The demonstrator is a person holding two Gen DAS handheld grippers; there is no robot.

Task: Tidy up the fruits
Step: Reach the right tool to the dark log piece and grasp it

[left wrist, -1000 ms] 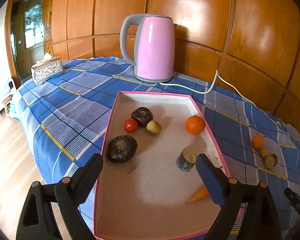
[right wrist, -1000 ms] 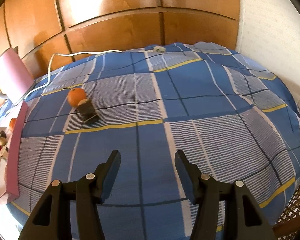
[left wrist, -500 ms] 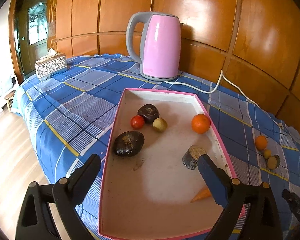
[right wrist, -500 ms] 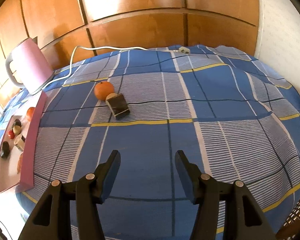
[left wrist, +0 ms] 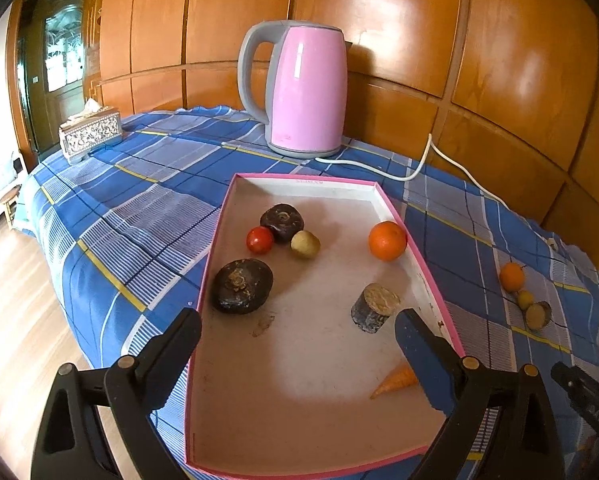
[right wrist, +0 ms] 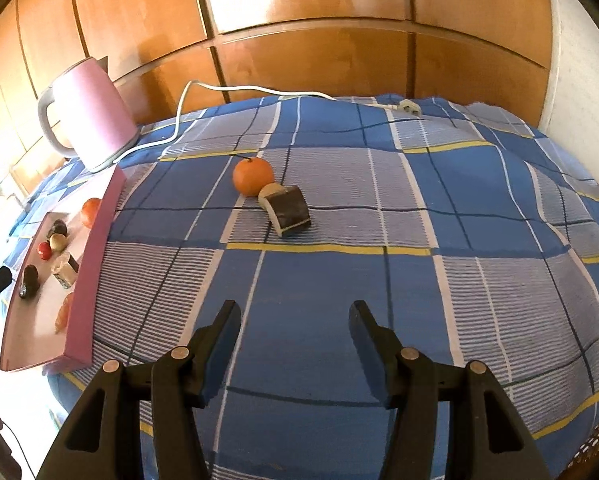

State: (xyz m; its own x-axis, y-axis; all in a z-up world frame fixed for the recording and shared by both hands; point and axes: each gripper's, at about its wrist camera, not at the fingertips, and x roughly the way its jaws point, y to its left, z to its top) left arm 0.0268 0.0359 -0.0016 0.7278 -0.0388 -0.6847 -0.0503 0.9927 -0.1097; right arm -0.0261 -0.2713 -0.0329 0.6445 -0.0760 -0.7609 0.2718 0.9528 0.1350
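A pink-rimmed tray (left wrist: 427, 264) lies on the checked cloth and holds an orange (left wrist: 387, 240), a red tomato (left wrist: 260, 239), a small yellowish fruit (left wrist: 305, 244), two dark round fruits (left wrist: 242, 286), a cut dark stub (left wrist: 375, 307) and a carrot piece (left wrist: 395, 380). My left gripper (left wrist: 297, 330) hangs open over the tray's near half with nothing between its fingers. Out on the cloth sit a second orange (right wrist: 253, 176), a small pale fruit (right wrist: 272, 190) and a dark cut piece (right wrist: 288, 210), touching one another. My right gripper (right wrist: 293, 322) is open above bare cloth, well short of them.
A pink kettle (left wrist: 305, 92) stands behind the tray, its white cord (right wrist: 235, 92) trailing across the cloth to a plug (right wrist: 409, 108). A tissue box (left wrist: 90, 133) sits at the far left corner. Wood panelling backs the table; its edge drops to the floor on the left.
The right wrist view has swung left: the orange group now sits nearer the centre, and the tray and kettle have come into sight. The left view has shifted slightly, bringing the kettle more central.
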